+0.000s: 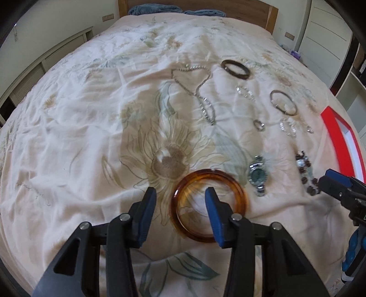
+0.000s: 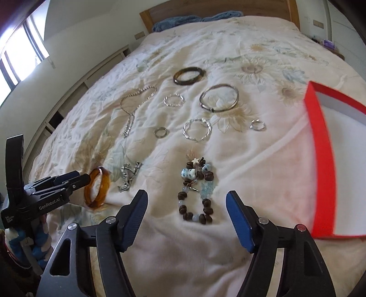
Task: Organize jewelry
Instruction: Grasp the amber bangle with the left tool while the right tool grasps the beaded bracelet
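Jewelry lies spread on a floral bedspread. An amber bangle (image 1: 209,205) sits right at my left gripper (image 1: 180,193), which is open with its right finger over the bangle's hole; the bangle also shows in the right wrist view (image 2: 97,188). My right gripper (image 2: 186,196) is open, hovering just before a brown-and-blue bead bracelet (image 2: 196,190). A silver watch (image 1: 258,176) lies between the bangle and the beads. A red box (image 2: 324,160) with a white inside sits at the right.
Farther back lie a chain necklace (image 2: 135,105), a dark bangle (image 2: 188,75), a silver bangle (image 2: 219,98), two twisted silver hoops (image 2: 196,130) and two small rings (image 2: 160,132). Blue towels (image 1: 155,9) lie by the wooden headboard. Cabinets run along the left wall.
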Motion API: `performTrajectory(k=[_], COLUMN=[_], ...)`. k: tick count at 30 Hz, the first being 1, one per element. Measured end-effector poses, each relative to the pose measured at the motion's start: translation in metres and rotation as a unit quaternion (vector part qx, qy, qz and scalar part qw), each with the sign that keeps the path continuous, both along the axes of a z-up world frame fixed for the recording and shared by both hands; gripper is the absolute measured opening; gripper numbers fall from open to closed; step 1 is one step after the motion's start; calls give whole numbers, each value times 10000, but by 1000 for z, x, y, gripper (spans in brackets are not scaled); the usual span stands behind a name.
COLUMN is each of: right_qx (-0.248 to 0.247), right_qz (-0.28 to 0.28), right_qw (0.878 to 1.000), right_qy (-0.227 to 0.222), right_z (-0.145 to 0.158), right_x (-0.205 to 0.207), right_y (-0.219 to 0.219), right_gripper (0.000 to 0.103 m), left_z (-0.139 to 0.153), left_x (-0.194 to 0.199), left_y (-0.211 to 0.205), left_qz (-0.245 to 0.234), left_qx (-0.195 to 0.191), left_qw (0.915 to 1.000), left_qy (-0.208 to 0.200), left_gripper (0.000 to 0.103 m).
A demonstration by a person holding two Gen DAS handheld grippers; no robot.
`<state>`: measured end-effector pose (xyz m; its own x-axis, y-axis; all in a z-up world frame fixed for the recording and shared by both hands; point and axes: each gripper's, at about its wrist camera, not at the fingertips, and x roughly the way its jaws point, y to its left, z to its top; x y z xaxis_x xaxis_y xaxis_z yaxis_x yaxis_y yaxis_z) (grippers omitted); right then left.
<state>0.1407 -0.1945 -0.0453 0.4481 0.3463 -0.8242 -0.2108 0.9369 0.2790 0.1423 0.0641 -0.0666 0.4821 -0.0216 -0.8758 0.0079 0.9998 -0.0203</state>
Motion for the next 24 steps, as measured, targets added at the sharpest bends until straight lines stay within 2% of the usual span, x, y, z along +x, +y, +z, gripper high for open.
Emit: performTrajectory(k=[6, 10, 13, 15, 18, 24], right_qx=[-93, -166, -215, -264, -259, -235], right_qz=[33, 75, 108, 117, 104, 192], right_qw=[9997, 9995, 9994, 9993, 9992, 9989], right_qy=[245, 244, 234, 234, 276, 352], right_z=[-27, -34, -36, -36, -36, -38], right_x=[14, 17, 19, 17, 13, 11], right_y=[6, 10, 11, 10, 3, -1], right_gripper=[69, 67, 58, 46, 35, 18], left_z=[-20, -26, -28, -28, -28, -29], left_x=[7, 11, 12, 12, 11, 10], left_y=[4, 2, -1, -2, -3, -10], left_qz=[-88, -146, -190, -189, -223, -288], left_qx=[-81, -50, 33, 58, 98, 211], left_qw=[9997, 9996, 9996, 9996, 9995, 9992], left_qy=[197, 234, 219, 202, 191, 177], left_gripper=[42, 41, 37, 33, 28, 14])
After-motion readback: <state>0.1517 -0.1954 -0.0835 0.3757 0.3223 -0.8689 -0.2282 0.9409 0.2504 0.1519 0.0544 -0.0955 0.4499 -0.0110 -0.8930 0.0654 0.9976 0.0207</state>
